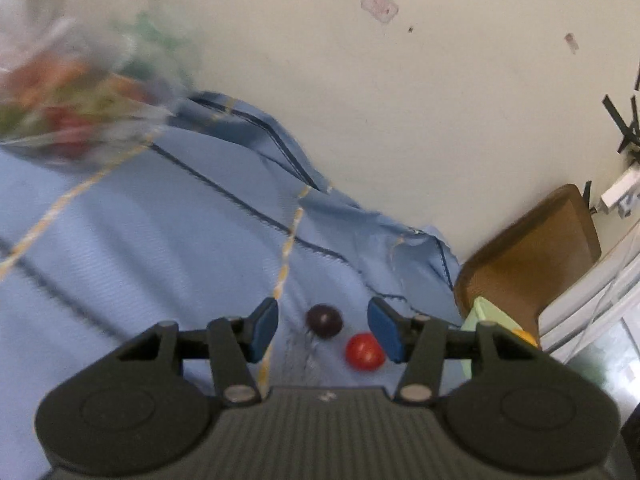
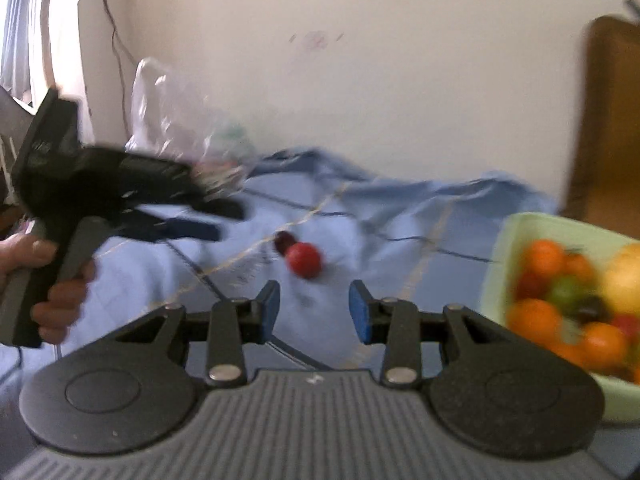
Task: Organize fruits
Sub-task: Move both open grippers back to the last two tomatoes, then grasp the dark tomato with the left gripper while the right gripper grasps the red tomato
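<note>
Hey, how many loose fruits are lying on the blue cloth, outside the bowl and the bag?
2. A dark purple fruit and a red fruit lie side by side on the blue cloth. Others may be hidden behind the grippers.

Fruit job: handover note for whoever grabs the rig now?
Left gripper: open, empty, just ahead of it the dark fruit and red fruit on the blue cloth.
Right gripper: open, empty.
Green bowl, on the right, already holds oranges and other fruit.
Clear bag at the back left still seems to hold produce; blurred.
Left: bowl the two loose fruits, then check the bag.
</note>
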